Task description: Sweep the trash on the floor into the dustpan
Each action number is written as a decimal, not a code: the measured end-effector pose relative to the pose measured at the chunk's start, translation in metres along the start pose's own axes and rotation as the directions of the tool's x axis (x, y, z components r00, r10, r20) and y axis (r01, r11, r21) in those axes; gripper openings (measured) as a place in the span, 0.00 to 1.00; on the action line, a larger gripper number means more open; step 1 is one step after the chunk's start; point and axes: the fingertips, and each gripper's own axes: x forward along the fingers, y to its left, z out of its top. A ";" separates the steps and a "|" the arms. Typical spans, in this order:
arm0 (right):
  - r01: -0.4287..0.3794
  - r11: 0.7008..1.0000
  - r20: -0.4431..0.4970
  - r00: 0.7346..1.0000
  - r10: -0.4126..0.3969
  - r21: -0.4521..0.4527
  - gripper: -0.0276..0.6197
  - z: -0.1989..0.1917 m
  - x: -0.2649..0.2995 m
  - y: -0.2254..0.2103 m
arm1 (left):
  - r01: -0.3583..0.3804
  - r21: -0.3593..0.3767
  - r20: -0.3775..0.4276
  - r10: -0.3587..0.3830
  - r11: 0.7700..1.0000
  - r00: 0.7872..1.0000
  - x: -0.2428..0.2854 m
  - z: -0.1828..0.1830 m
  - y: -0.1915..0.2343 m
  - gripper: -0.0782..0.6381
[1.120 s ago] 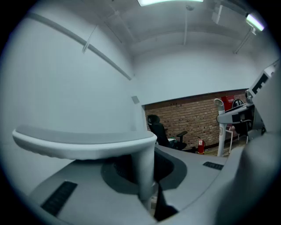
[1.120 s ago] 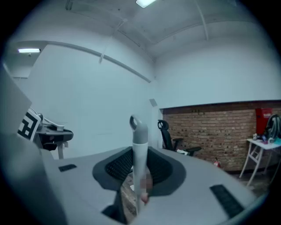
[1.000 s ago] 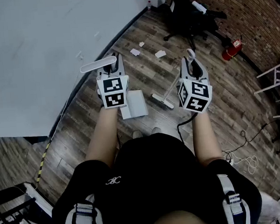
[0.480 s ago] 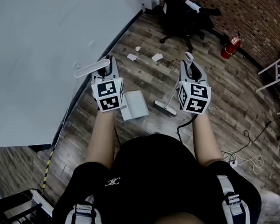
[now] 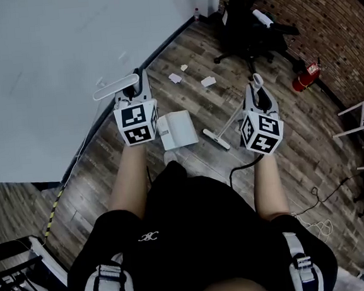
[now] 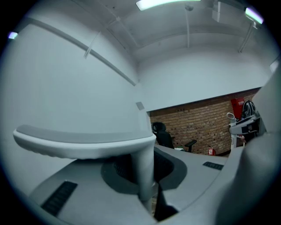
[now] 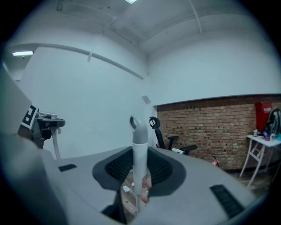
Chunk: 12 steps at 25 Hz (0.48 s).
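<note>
My left gripper (image 5: 140, 82) is shut on the dustpan handle (image 5: 117, 87), a pale bar seen close in the left gripper view (image 6: 83, 143). The white dustpan (image 5: 177, 129) rests on the wooden floor below it. My right gripper (image 5: 257, 91) is shut on the broom handle (image 5: 257, 80), which stands between the jaws in the right gripper view (image 7: 139, 151). The broom head (image 5: 216, 138) lies on the floor right of the dustpan. Paper scraps of trash (image 5: 209, 81) lie farther ahead, with another scrap (image 5: 175, 78) to the left.
A white wall (image 5: 54, 64) runs along the left. A black office chair (image 5: 247, 25) stands ahead by the brick wall (image 5: 322, 15). A red fire extinguisher (image 5: 307, 77) lies at the right. Cables (image 5: 315, 219) trail on the floor at the right.
The view has shifted; the right gripper with the broom has moved right and slightly down. The dustpan and broom head sit a little farther from the trash scraps.
</note>
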 end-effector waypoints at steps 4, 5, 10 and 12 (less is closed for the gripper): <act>0.000 0.999 -0.018 1.000 -0.001 -0.041 0.21 -0.003 0.045 0.013 | -0.007 -0.014 -0.018 0.006 1.000 1.000 0.042 -0.017 0.020 0.17; 0.007 0.999 -0.020 1.000 -0.008 -0.048 0.21 -0.004 0.058 0.014 | -0.006 -0.016 -0.026 0.006 1.000 1.000 0.056 -0.022 0.025 0.17; 0.075 0.993 -0.039 0.996 -0.079 -0.088 0.21 0.004 0.121 0.015 | 0.037 -0.028 -0.062 -0.039 0.999 0.997 0.133 -0.041 0.046 0.17; 0.103 0.990 -0.047 0.993 -0.108 -0.100 0.22 0.011 0.146 0.016 | 0.058 -0.029 -0.074 -0.060 0.998 0.995 0.162 -0.046 0.058 0.17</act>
